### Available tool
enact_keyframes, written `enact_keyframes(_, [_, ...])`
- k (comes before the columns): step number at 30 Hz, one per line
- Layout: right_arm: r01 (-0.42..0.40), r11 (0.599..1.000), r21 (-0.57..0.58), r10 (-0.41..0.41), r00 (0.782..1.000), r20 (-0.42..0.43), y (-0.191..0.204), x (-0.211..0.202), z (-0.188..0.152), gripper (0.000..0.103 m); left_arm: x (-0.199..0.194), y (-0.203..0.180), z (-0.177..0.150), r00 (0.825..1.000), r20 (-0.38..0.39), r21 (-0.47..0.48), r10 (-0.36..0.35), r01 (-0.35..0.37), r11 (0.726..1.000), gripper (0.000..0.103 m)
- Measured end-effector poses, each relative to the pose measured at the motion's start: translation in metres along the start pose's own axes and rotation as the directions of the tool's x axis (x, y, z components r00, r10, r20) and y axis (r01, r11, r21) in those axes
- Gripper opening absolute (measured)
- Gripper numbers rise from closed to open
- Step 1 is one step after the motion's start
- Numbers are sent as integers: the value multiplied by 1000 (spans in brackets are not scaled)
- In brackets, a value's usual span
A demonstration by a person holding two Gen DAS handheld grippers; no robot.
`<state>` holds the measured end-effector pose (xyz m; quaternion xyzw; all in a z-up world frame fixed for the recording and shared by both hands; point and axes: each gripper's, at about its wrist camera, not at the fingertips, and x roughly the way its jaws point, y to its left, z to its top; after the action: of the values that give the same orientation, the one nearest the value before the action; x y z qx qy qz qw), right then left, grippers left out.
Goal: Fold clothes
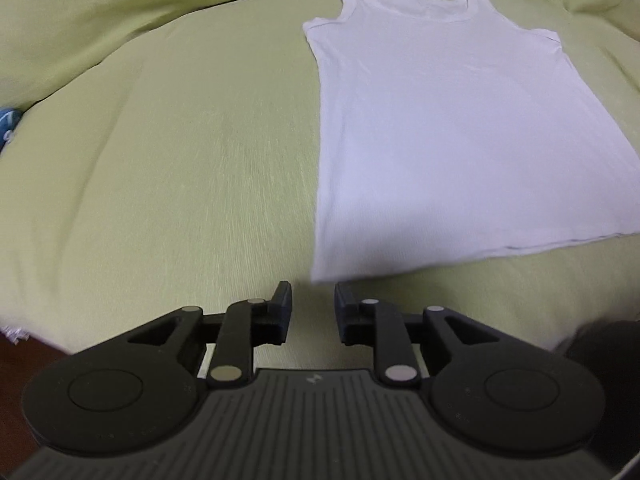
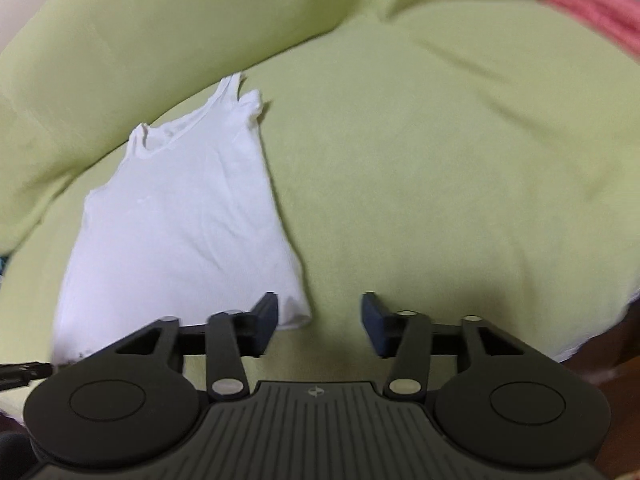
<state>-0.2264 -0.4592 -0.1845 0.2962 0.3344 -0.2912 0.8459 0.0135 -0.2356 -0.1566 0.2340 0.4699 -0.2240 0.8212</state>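
Note:
A white tank top (image 1: 452, 132) lies flat on a light green cushion, straps at the far end and hem toward me. In the left wrist view my left gripper (image 1: 313, 292) hovers just short of the hem's left corner, its jaws a small gap apart with nothing between them. From the right wrist the same tank top (image 2: 180, 224) lies to the left. My right gripper (image 2: 320, 304) stands open at the hem's right corner; its left finger (image 2: 266, 312) overlaps the cloth's edge, and only green fabric shows between the jaws.
The green cushion (image 1: 160, 180) spreads wide around the top, with a raised green backrest (image 2: 160, 20) behind it. A pink cloth (image 2: 588, 12) lies at the far right. A blue item (image 1: 6, 124) peeks in at the left edge. Dark floor shows below the cushion's front edge.

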Motion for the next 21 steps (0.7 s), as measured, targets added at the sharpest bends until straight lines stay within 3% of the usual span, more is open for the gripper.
enact_keyframes(3, [3,1000,-26,-2,999,32,8,-27,-4,60,-25,-12,-3,1000,21,-7,17,-17,1000,31])
enact_keyframes(5, [-1,998,-55,4,999,53,18,-43,-7,70,-46,-20,-5,998,60,-3,17,-17,1000,32])
enact_keyframes(10, [-5,989,-149,20,995,100,48,-77,-16,81,-91,-33,-15,990,141,0,6,-6,1000,39])
enact_keyframes(21, [-23,970,-241,61,986,152,82,-130,-43,91,-144,-41,-53,982,189,-19,-21,25,1000,53])
